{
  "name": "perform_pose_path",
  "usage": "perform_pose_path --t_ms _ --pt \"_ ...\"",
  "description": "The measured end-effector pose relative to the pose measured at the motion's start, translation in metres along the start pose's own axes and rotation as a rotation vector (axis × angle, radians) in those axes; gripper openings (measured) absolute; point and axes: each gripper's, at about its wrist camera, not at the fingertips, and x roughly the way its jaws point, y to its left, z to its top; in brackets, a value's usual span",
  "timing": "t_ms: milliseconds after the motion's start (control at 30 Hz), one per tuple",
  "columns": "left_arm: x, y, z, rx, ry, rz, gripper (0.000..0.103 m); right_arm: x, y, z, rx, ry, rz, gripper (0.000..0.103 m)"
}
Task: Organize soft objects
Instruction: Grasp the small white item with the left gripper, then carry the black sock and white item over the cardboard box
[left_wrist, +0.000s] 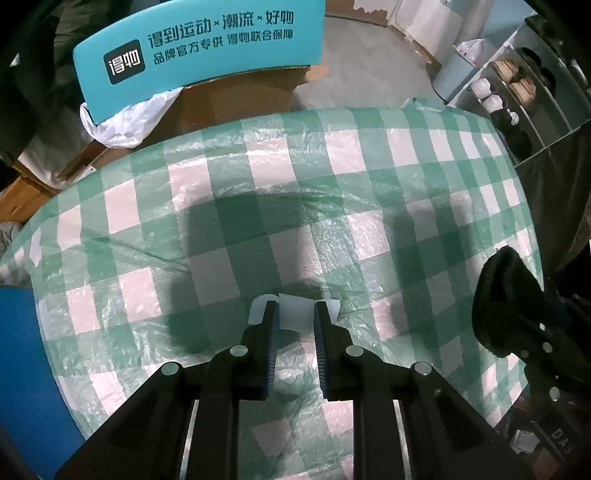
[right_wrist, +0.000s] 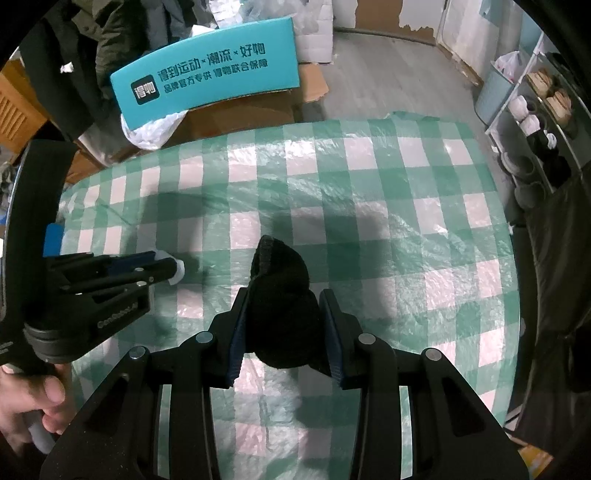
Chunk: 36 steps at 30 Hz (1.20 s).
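**Each gripper holds a soft piece over the checked table**

The left gripper (left_wrist: 294, 314) has its two fingers drawn in on a small white soft piece (left_wrist: 293, 314); the pads press its sides, and its corners stick out to the left and right of the fingertips. In the right wrist view the same gripper (right_wrist: 173, 267) reaches in from the left, the white piece (right_wrist: 177, 271) showing at its tip just above the cloth. A person's hand (right_wrist: 33, 402) grips its handle at the near left edge.

The right gripper (right_wrist: 282, 306) pinches a black soft object (right_wrist: 282, 295) between its blue-lined pads. The black object bulges out above the fingertips and hangs below them too. From the left wrist view it appears at the right edge (left_wrist: 506, 306), with the gripper behind it.

Under both lies a green and white checked tablecloth (left_wrist: 332, 177) with a crinkled plastic sheen, and the grippers' shadows fall on it. Beyond the far left edge of the table stands a teal box (left_wrist: 199, 48) with printed lettering, on brown cardboard with a white plastic bag (left_wrist: 125, 122) beside it. At the far right a white shelf (right_wrist: 517, 110) holds small white and tan items.
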Motion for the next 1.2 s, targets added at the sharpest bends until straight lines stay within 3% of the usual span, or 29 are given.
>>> perform_pose_path --t_ms 467,1200 --pt "-0.045 0.018 -0.019 0.029 -0.066 0.049 0.018 -0.034 0.032 -0.008 -0.061 -0.061 0.032 0.036" --pt "-0.126 0.050 -0.079 0.075 -0.213 0.163 0.018 -0.079 0.082 -0.026 -0.166 -0.141 0.079 0.036"
